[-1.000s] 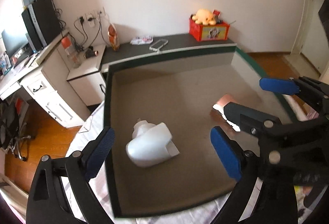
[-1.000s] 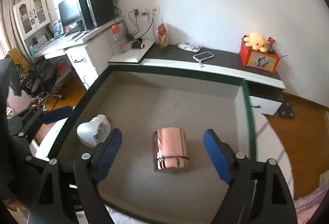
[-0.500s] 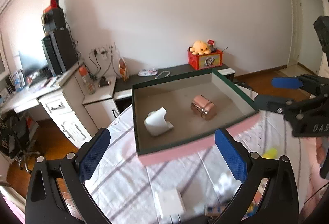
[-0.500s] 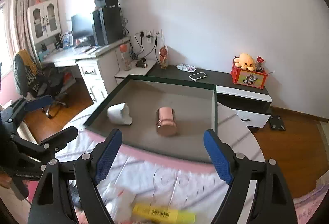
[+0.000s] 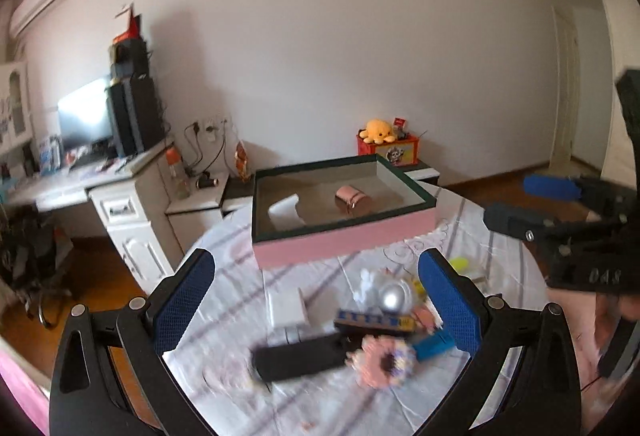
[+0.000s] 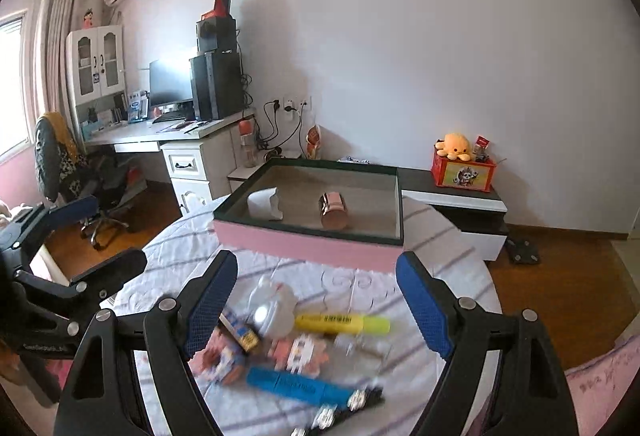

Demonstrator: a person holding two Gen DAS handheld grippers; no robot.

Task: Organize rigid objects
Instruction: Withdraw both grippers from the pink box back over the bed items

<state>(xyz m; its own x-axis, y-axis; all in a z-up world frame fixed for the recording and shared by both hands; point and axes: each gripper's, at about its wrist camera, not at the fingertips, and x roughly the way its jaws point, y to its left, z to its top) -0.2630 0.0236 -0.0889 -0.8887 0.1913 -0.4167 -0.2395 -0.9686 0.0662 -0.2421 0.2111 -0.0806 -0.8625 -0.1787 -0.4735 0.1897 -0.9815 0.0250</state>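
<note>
- While both tools hang above the round table (image 6: 452,236) with its pale striped cloth, the left gripper (image 5: 316,296) has just been opening and its blue pads stand wide with nothing between them; the right gripper (image 6: 316,300) also gapes, empty.
- Nearest the cameras lies a blurred heap of small things: a black bar (image 5: 296,358), a pink ring-shaped piece (image 5: 380,364), a blue marker (image 6: 296,382) and a small box with blue and yellow print (image 6: 240,330), its lettering too smeared to read.
- Just behind sit a white toy with a shiny round face (image 6: 272,310) and a yellow highlighter (image 6: 340,323) bearing a barcode; its wording cannot be read.
- A flat white box (image 5: 287,306) lies left of the heap.
- Farther on, the pink-sided tray (image 6: 304,246) with a dark green rim holds a white object (image 6: 264,203) and a rose-gold tin (image 6: 333,210), apart from each other.
- Against the wall, a yellow plush octopus (image 6: 454,146) tops a red box (image 6: 464,172) with a cartoon picture.
</note>
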